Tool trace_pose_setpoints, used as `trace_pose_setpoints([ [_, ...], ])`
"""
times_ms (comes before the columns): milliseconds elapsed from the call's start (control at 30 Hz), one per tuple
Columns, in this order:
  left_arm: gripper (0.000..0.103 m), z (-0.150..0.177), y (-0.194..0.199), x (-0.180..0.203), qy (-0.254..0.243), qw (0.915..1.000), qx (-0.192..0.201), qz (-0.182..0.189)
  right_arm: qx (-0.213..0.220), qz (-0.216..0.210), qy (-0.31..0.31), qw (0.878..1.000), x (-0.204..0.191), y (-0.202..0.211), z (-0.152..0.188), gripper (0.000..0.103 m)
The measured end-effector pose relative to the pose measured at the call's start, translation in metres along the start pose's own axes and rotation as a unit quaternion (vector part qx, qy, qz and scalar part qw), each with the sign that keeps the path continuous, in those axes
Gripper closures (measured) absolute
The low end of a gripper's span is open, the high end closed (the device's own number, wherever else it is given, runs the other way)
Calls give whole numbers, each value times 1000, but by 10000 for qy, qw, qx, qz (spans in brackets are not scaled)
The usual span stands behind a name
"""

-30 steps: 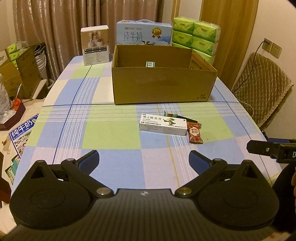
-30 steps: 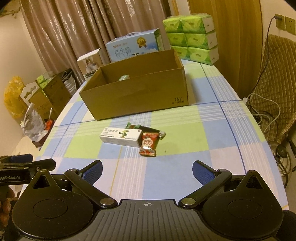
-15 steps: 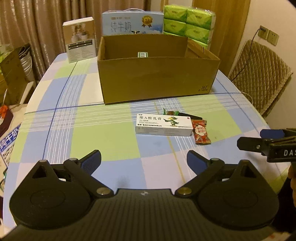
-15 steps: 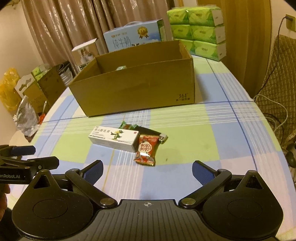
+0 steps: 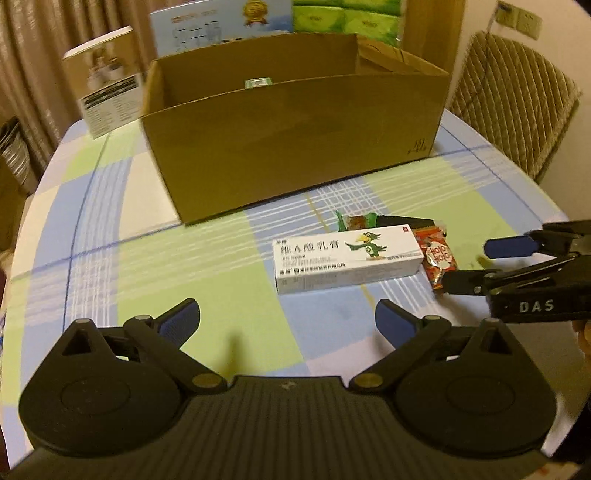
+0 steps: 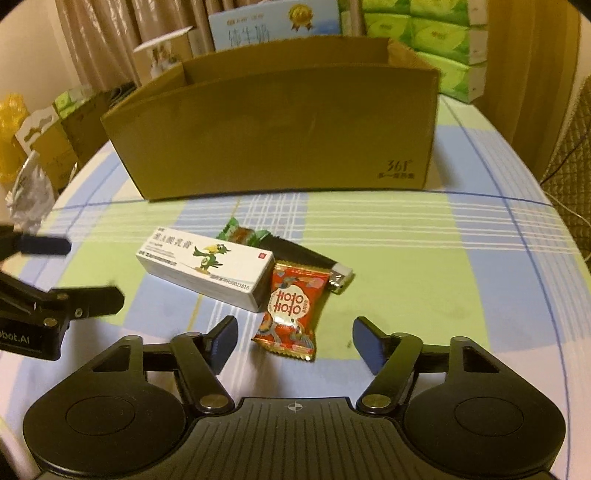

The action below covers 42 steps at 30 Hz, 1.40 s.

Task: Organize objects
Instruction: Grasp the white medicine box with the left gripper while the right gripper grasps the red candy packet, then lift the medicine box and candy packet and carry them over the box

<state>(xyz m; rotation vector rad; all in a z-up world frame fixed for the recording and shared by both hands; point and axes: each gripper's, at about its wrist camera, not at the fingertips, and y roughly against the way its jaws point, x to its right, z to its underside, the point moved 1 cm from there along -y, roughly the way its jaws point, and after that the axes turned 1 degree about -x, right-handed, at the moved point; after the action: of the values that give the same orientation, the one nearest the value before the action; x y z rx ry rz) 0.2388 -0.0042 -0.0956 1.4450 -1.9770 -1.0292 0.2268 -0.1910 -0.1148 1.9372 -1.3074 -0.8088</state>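
A white ointment box [image 5: 347,258] [image 6: 207,266] lies on the checked tablecloth before an open cardboard box [image 5: 295,147] [image 6: 280,129]. Beside it lie a red candy packet [image 6: 291,312] [image 5: 437,260], a green wrapper [image 6: 242,236] [image 5: 356,220] and a black lighter [image 6: 306,258]. My left gripper [image 5: 288,321] is open, just short of the ointment box. My right gripper [image 6: 293,341] is open, its fingers either side of the near end of the red packet. Each gripper shows in the other's view: the right one [image 5: 480,264], the left one [image 6: 74,269].
Behind the cardboard box stand a blue milk carton [image 5: 221,26], a white product box [image 5: 107,96] and green tissue packs [image 6: 443,44]. A padded chair [image 5: 517,99] stands right of the table. Boxes and bags [image 6: 44,136] sit on the floor at left.
Both grippers have moved forward and down toward the objects; the right one now brackets the red packet. Both stay open.
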Motion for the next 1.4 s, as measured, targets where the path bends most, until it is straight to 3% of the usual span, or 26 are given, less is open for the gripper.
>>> trace_pose_setpoints([
  [167,4,-11,-22,7,-827,9964,165,-13,-33,81,209,9997,-3,-16,-3,46],
  [233,4,-16,-30,9,-1076,9937,263,182,-19,124,330,9994,-3,-18,-5,54],
  [300,4,-20,-39,12,-1350,9899,266,340,-24,99,394,9992,-2,-18,-6,72],
  [467,6,-28,-58,26,-2061,9758,207,706,-52,116,481,9988,5,-13,-2,77],
  [600,16,-33,-73,33,-2360,9668,-124,973,-48,162,357,9992,14,-6,4,77],
  [700,32,-35,-78,35,-2331,9659,-343,1076,-41,189,199,9996,21,-2,8,77],
  [800,46,-30,-69,37,-2094,9714,-428,1032,-16,198,102,9997,24,5,14,77],
  [867,50,-23,-61,37,-1807,9763,-499,1081,2,194,60,9998,24,8,16,77],
  [933,63,-13,-55,40,-1560,9784,-645,1191,8,208,69,9998,24,9,17,77],
  [1100,63,3,-44,56,-1329,9839,-486,1088,56,266,186,9995,20,11,20,76],
  [1400,62,-12,-55,69,-1136,9888,-254,939,139,419,369,9983,20,9,23,69],
])
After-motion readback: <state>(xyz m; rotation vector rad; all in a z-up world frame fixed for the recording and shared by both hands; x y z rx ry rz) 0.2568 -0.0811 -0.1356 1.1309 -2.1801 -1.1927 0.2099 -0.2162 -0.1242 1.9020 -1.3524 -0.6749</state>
